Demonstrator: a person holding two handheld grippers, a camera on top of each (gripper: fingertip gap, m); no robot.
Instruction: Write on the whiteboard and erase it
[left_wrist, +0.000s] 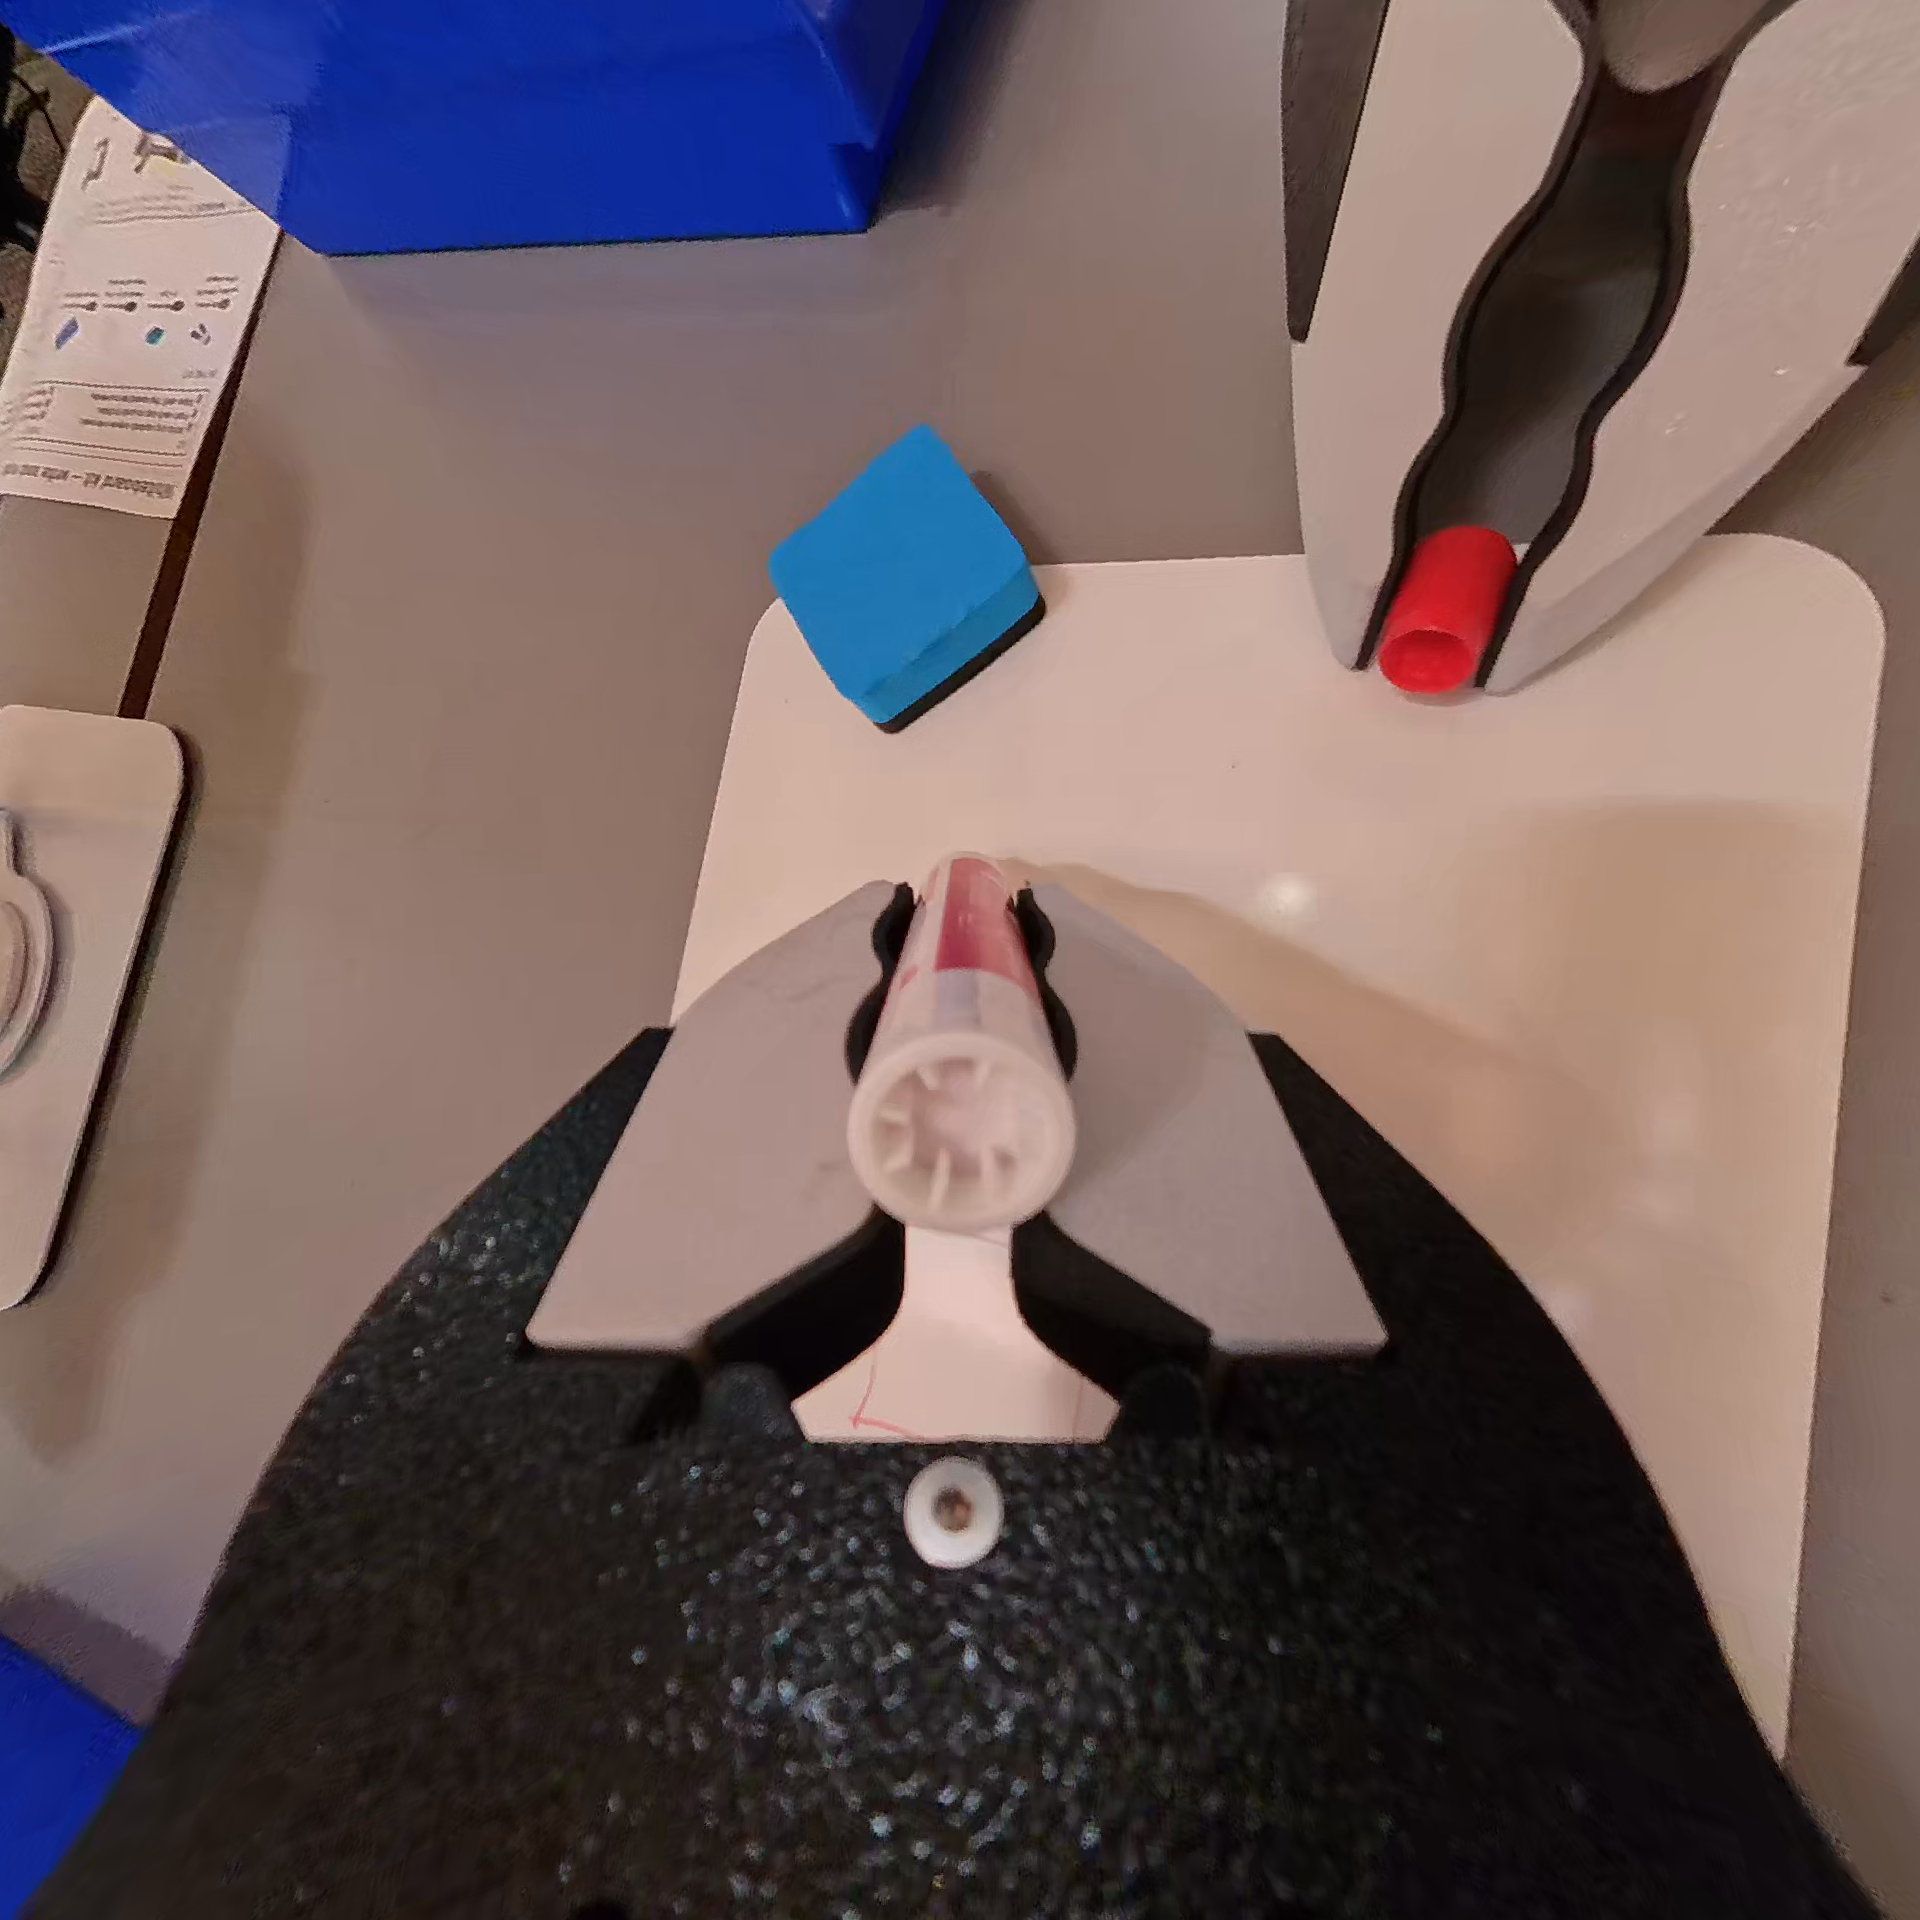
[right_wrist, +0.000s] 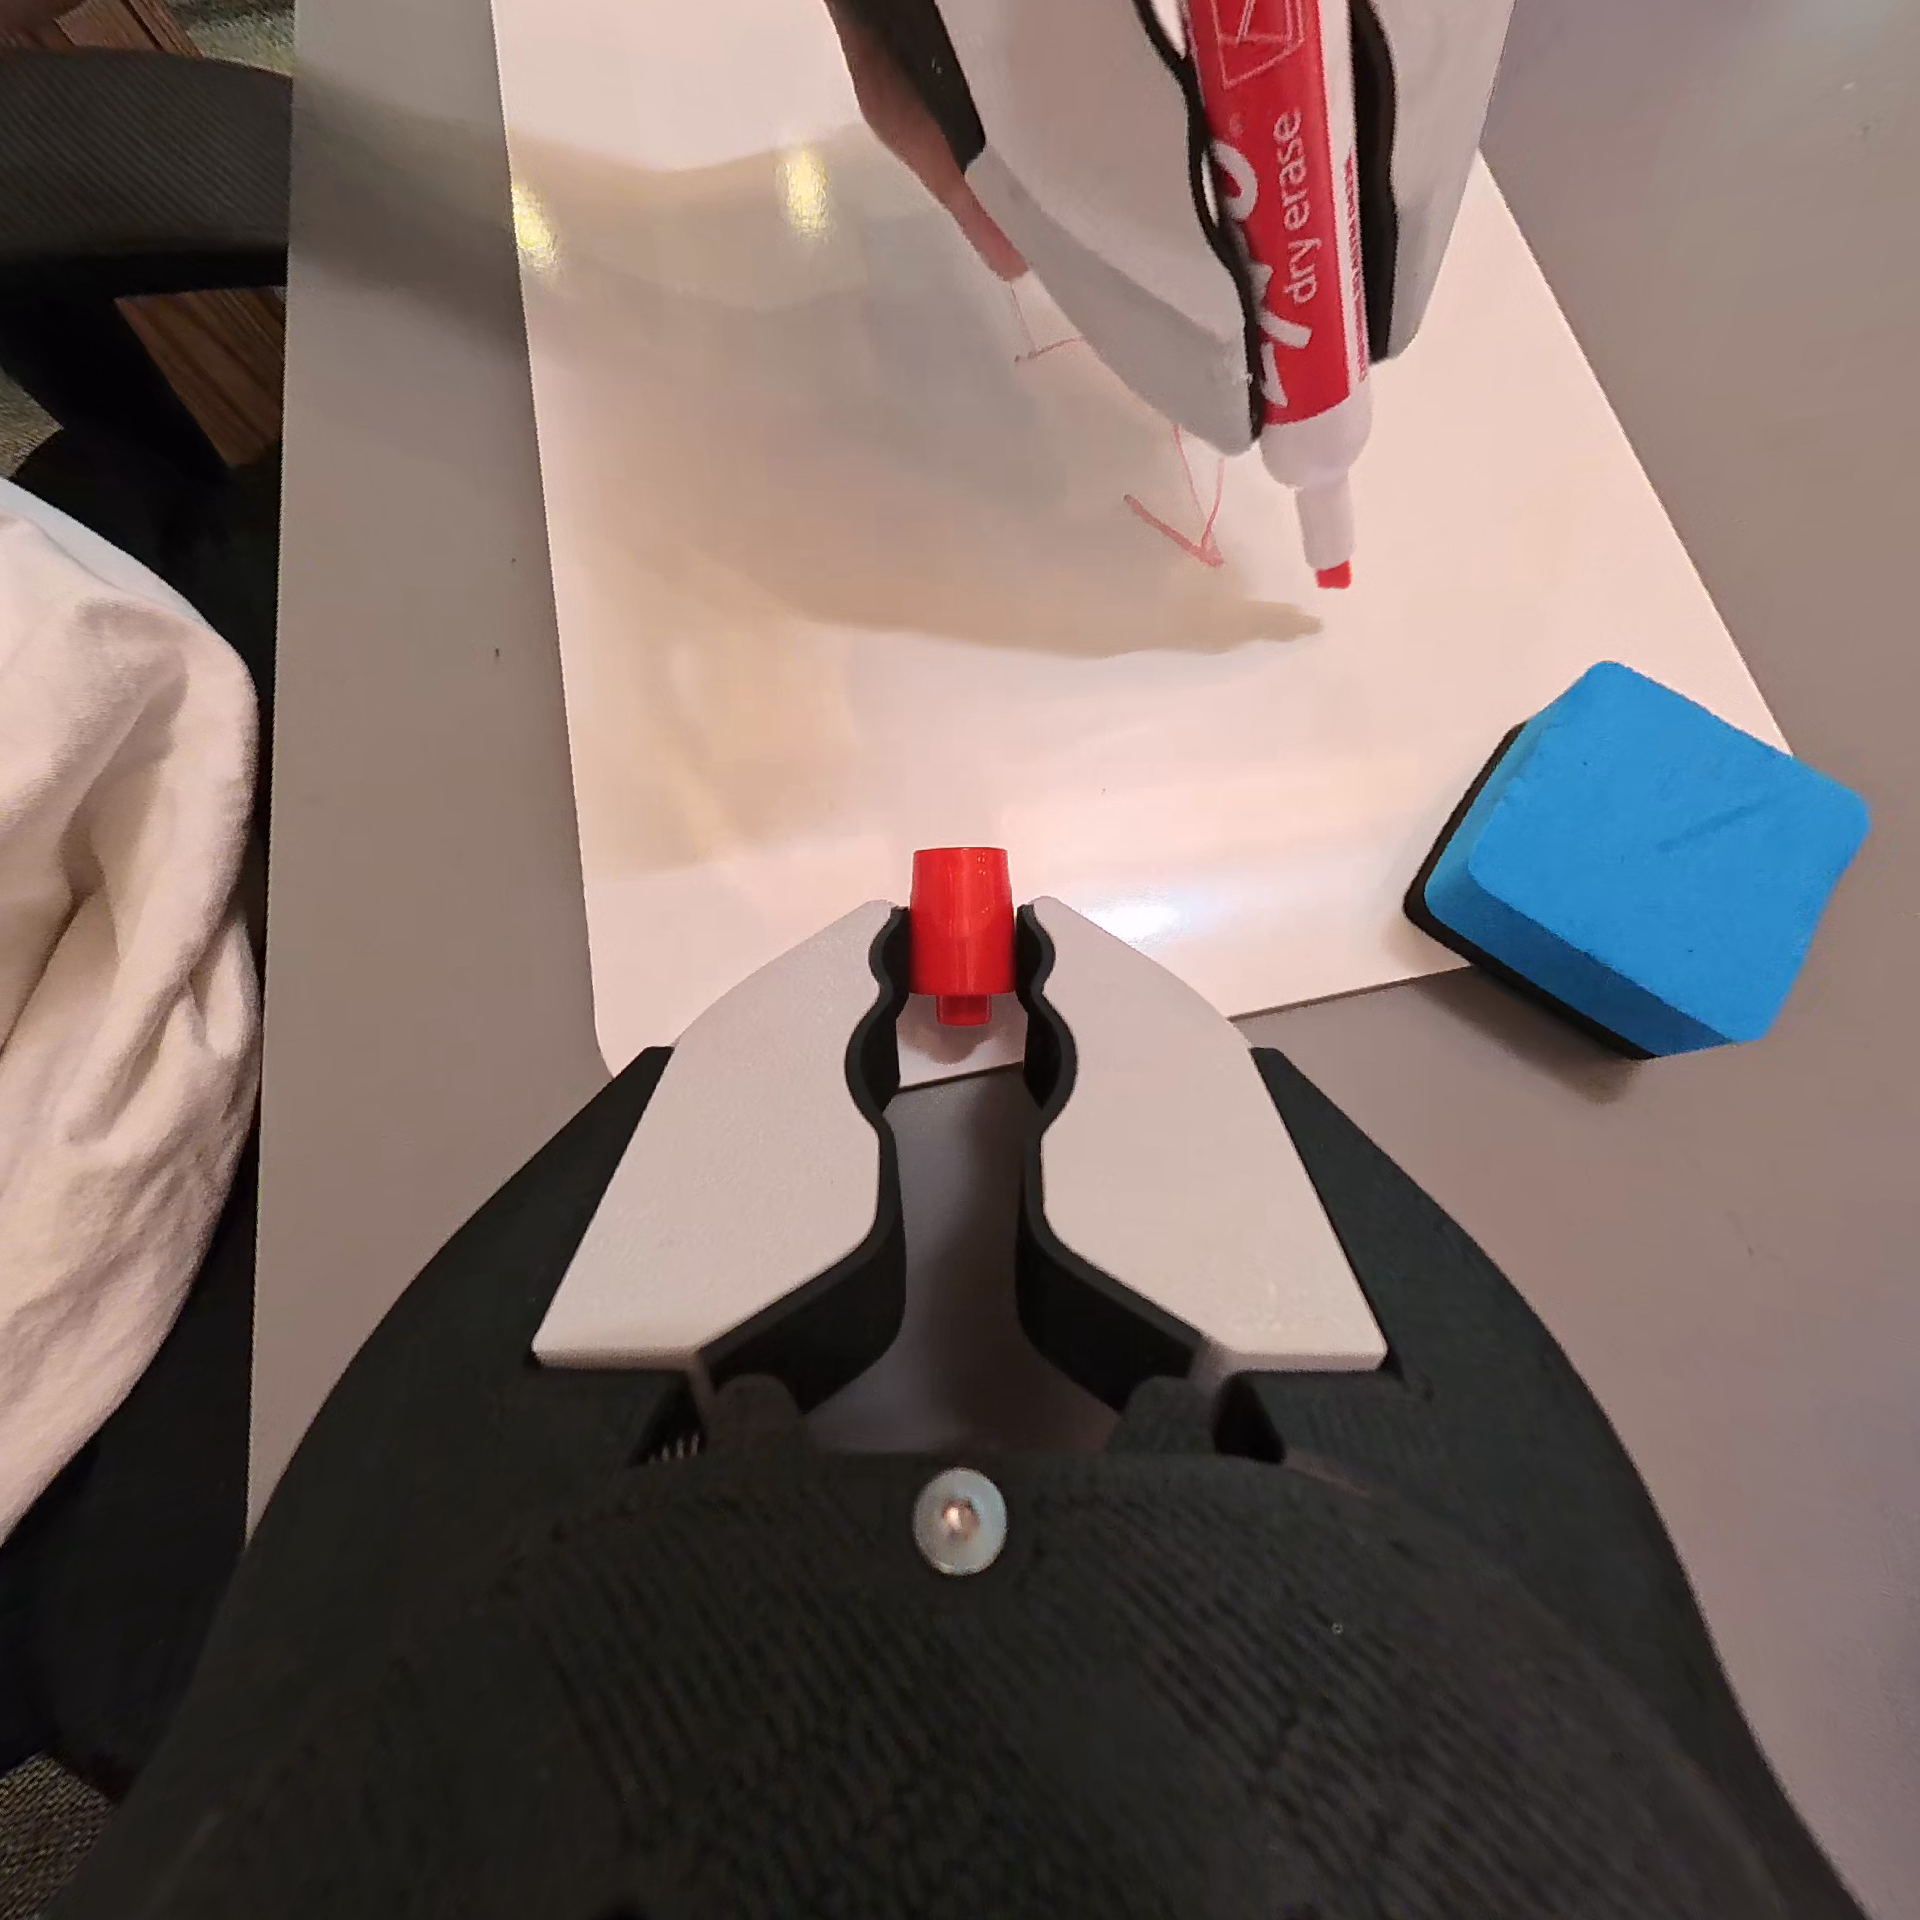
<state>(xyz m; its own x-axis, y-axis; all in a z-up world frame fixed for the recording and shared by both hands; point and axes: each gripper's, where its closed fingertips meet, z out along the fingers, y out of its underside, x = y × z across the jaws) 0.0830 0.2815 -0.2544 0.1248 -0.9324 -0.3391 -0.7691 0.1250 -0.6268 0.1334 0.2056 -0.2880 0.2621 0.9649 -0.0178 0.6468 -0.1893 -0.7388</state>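
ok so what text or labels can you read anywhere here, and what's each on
I won't quote writing; this bears it.
Red-and-white plastic marker: white print along the barrel.
White paper sheet: small print and diagrams, blurred.
White rectangular whiteboard: thin red strokes, no clear word.
Red plastic cap, blue foam eraser: none.

Right gripper (right_wrist: 958, 914) clamps the red marker cap (right_wrist: 957, 923) between its fingertips, over the near edge of the whiteboard (right_wrist: 1039, 748), which lies flat on a grey table (right_wrist: 416, 727). Farther off, left gripper (right_wrist: 1311, 416) grips a red dry-erase marker (right_wrist: 1283, 260), uncapped, tilted w/ tip pointing down at the board, just beside a few thin red lines (right_wrist: 1195, 520); can't tell if tip touches. Blue eraser (right_wrist: 1642, 862) sits at the board's right corner, partly on the table; white cloth (right_wrist: 114, 914) at left edge.
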